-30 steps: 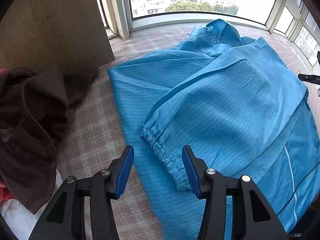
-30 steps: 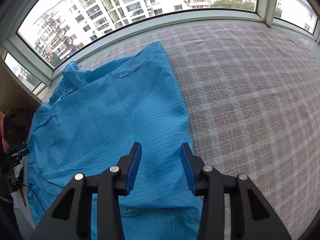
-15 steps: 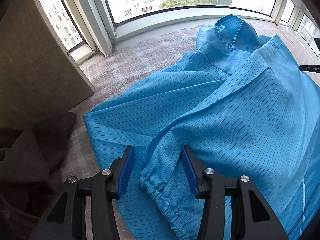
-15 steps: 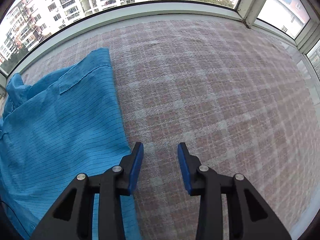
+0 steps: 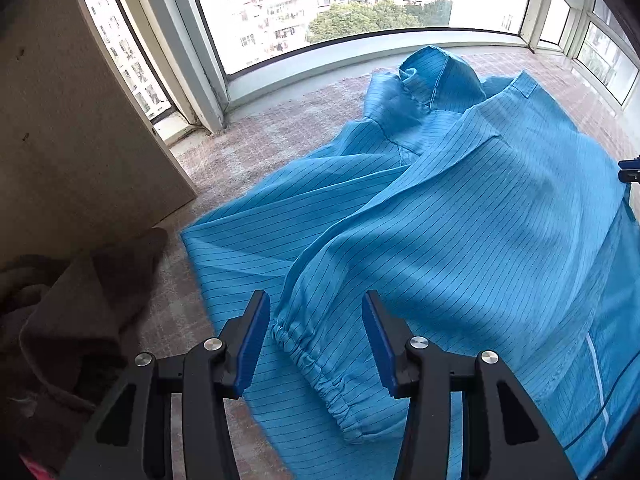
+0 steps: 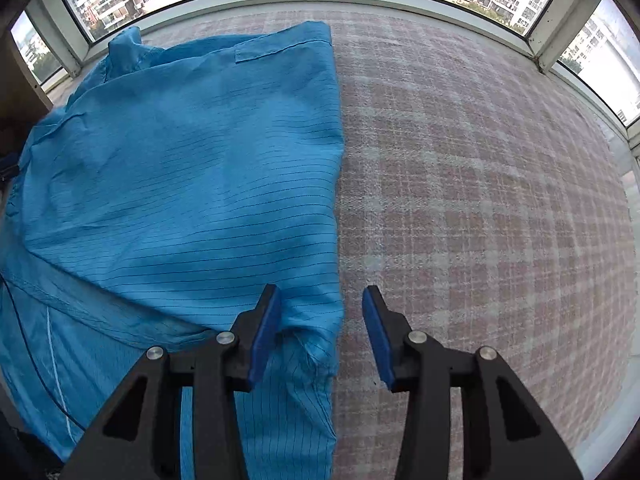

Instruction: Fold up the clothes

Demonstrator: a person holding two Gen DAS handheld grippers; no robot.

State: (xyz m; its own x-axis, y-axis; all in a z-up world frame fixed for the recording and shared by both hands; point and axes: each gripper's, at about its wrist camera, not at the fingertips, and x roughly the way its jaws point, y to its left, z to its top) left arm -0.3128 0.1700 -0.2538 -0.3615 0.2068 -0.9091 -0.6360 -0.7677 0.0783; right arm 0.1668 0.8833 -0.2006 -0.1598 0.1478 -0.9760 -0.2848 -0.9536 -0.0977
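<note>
Checked pink-and-grey cloth (image 6: 480, 184) covers a wide surface set in a bay of windows (image 5: 340, 0), apartment blocks outside.

Left gripper (image 5: 316, 338): jaws spread, blue pads clear of fabric, nothing pinched. It hangs over the elastic cuff (image 5: 312, 364) of the folded-in sleeve (image 5: 400, 240); the cuff's gathered hem shows in the gap between the fingers, lying flat below, not gripped.

Right gripper (image 6: 320, 330): jaws spread, just been opening, nothing clamped. It hangs over the garment's straight right-hand edge; a bunched corner of fabric sits in the gap next to the left finger (image 6: 264, 332), the right finger is over bare checked cloth. Cannot tell whether the left pad touches the fabric.

Blue pinstriped jacket (image 6: 180, 184) lies spread on the cloth, collar (image 5: 432, 76) toward the windows, sleeve folded diagonally across the body. A pocket flap (image 6: 280, 48) shows near the top by the straight edge. A white stripe (image 5: 596, 384) runs down the lower part, and a thin dark cord (image 6: 24, 344) crosses the fabric there.

Left of the jacket: a crumpled brown garment (image 5: 80, 312), apart from the blue fabric, and behind it a tan panel (image 5: 72, 140) standing by the window frame. The other gripper's blue tip (image 5: 630, 170) pokes in at the left view's right edge.
</note>
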